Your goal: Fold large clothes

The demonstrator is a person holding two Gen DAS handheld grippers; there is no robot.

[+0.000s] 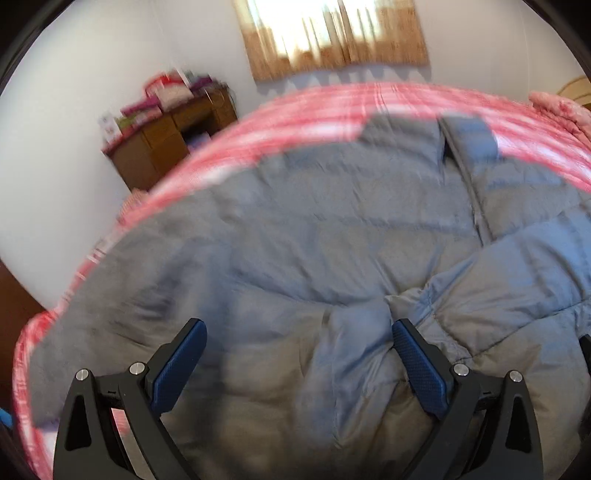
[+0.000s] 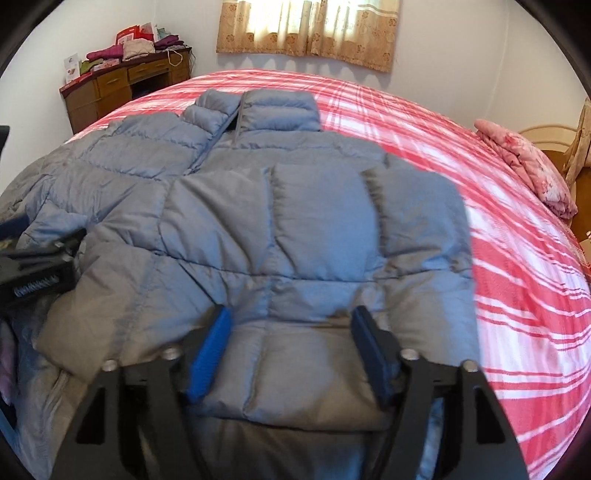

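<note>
Right wrist view: grey jacket (image 2: 258, 221) lies on the bed (image 2: 517, 277), collar far, right sleeve folded across its front; the right hand-held gripper (image 2: 290, 350) stands wide above the near hem, holding nothing, and the left hand-held gripper (image 1: 299, 354) likewise gapes empty over puffy fabric. Next fold judged best by pinching both hem corners through all layers and lifting evenly toward the collar. Left view is blurred; left sleeve and hem edge are cut off.

White walls, a sunlit curtained window (image 2: 308, 29), and a cluttered wooden desk (image 2: 122, 86).
</note>
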